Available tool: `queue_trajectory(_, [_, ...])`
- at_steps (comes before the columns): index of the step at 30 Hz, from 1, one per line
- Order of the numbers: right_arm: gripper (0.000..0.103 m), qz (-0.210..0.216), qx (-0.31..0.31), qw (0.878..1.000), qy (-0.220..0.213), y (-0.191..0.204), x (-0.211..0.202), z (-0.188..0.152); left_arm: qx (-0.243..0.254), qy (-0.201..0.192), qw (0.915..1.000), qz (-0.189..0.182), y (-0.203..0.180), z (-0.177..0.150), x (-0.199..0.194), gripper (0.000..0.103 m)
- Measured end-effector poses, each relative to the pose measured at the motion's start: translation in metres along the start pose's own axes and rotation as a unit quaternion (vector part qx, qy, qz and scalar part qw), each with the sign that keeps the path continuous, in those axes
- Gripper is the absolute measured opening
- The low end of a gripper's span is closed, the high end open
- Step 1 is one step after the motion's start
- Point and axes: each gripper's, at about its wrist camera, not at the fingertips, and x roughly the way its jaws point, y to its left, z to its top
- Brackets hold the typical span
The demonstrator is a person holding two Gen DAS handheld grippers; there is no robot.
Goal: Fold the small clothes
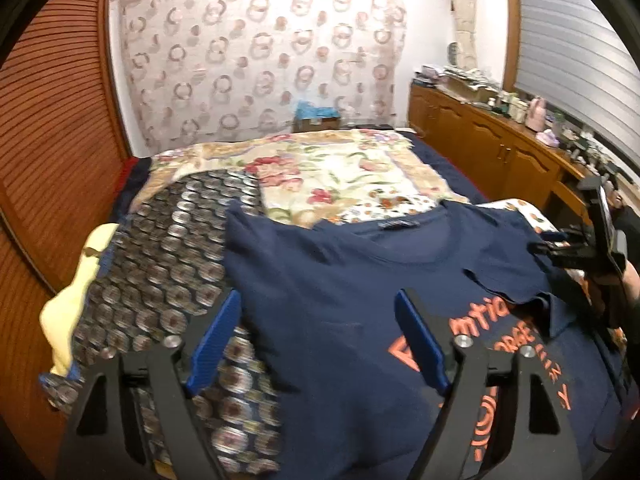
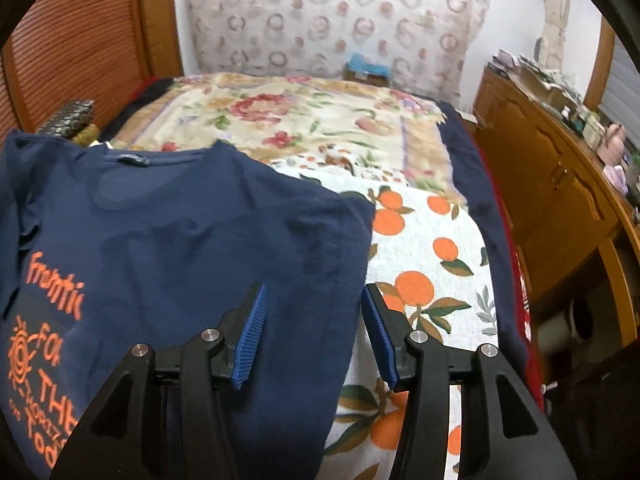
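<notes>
A navy T-shirt (image 1: 360, 280) with orange lettering lies spread on the bed, collar away from me; it also shows in the right wrist view (image 2: 180, 240). In the left wrist view its right sleeve is folded inward over the chest. My left gripper (image 1: 320, 336) is open and empty, just above the shirt's left side. My right gripper (image 2: 312, 320) is open and empty, with the shirt's right edge between its blue pads (image 2: 252, 336). The right gripper also shows in the left wrist view (image 1: 568, 252), at the shirt's right shoulder.
A dark circle-patterned cloth (image 1: 160, 280) and a pale yellow garment (image 1: 68, 304) lie left of the shirt. An orange-print cloth (image 2: 432, 272) and a floral bedspread (image 1: 332, 172) cover the bed. A wooden cabinet (image 1: 500, 148) with clutter stands right; a slatted wooden door (image 1: 52, 140) left.
</notes>
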Motion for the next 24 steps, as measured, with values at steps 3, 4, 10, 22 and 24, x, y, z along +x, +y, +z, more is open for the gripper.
queue_trajectory(3, [0.050, 0.009, 0.010, 1.000, -0.008, -0.003, 0.001, -0.002, -0.001, 0.001, 0.9999, 0.016, 0.010, 0.005, 0.000, 0.076])
queue_trajectory(4, [0.050, 0.012, 0.014, 1.000, -0.009, -0.005, 0.002, -0.003, 0.001, 0.002, 0.9998, 0.020, 0.013, 0.007, 0.001, 0.074])
queue_trajectory(10, [0.054, 0.011, 0.017, 1.000, -0.014, -0.010, 0.002, -0.004, 0.009, 0.024, 0.9992, 0.031, 0.019, 0.022, 0.018, 0.066])
queue_trajectory(22, [0.059, 0.008, 0.019, 1.000, -0.013, -0.011, 0.002, -0.003, 0.031, 0.074, 0.9945, 0.068, 0.033, 0.030, 0.049, 0.017])
queue_trajectory(24, [0.060, 0.008, 0.020, 1.000, -0.013, -0.013, 0.002, -0.003, 0.024, 0.072, 0.9952, 0.062, 0.040, 0.030, 0.044, 0.007])
